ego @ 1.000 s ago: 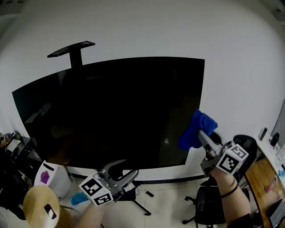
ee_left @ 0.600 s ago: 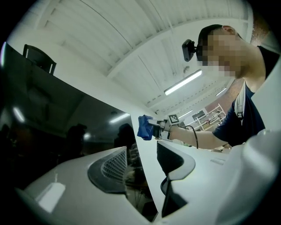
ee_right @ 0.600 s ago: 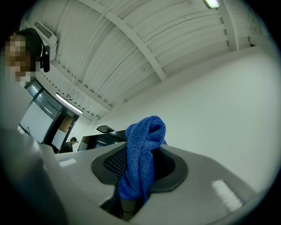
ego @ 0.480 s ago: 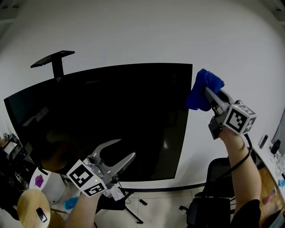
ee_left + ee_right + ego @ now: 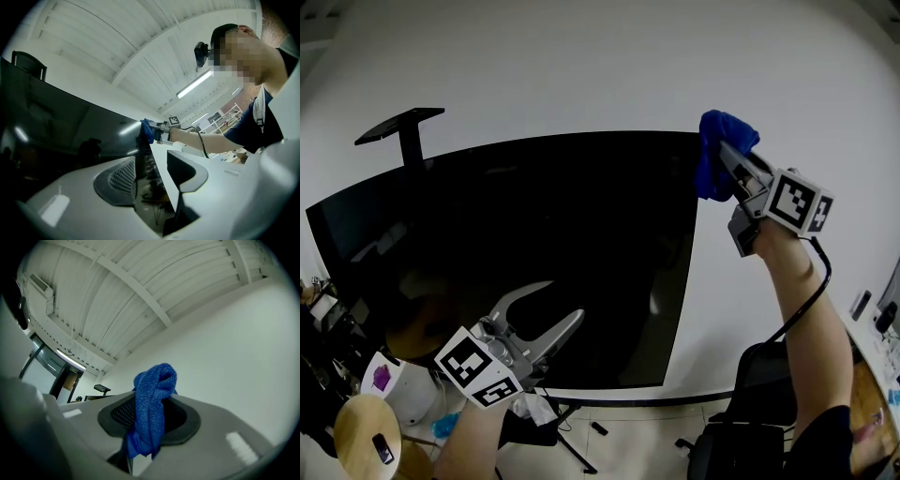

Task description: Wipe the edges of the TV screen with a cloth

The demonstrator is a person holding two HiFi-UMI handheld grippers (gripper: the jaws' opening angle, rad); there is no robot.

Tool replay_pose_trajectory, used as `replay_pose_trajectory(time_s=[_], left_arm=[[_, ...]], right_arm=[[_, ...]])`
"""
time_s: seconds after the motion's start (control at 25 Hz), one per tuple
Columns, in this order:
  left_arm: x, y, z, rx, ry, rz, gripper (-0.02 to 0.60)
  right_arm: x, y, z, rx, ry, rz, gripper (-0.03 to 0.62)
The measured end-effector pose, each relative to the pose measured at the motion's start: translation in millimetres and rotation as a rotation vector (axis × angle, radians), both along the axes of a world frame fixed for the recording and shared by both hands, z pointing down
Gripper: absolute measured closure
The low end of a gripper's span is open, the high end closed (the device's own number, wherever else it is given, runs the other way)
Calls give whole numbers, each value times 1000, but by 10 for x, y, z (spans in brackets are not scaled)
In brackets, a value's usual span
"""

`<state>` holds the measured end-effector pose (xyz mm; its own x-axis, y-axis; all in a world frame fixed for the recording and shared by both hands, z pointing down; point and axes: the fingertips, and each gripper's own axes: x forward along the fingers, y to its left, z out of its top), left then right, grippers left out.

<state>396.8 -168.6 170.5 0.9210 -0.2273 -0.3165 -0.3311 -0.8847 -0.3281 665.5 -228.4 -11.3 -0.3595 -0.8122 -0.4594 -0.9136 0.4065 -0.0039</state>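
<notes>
You've raised your right gripper (image 5: 724, 155) and its blue cloth (image 5: 711, 161) from the lower right of the frame, up the TV screen (image 5: 534, 244)'s right edge to its top right corner. Your left gripper (image 5: 563, 301) has risen at lower left, its empty jaws just closing slightly.

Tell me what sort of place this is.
Probably an office or lab workroom: a big TV screen against a white wall, a black office chair, strip lights overhead.
</notes>
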Motion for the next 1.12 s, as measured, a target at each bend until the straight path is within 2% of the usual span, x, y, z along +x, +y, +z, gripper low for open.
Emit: replay_pose_trajectory(time_s=[0.2, 0.52, 0.88, 1.12], left_arm=[[83, -11, -14, -16, -1, -9, 387], [142, -67, 341, -53, -17, -8, 387], [160, -34, 687, -110, -49, -5, 387], [159, -129, 1091, -191, -74, -19, 387]], right_arm=[[-2, -64, 118, -9, 39, 4, 467], [-74, 72, 619, 12, 127, 84, 467], [-52, 21, 1449, -98, 96, 71, 467], [-38, -14, 2004, -172, 65, 74, 467]])
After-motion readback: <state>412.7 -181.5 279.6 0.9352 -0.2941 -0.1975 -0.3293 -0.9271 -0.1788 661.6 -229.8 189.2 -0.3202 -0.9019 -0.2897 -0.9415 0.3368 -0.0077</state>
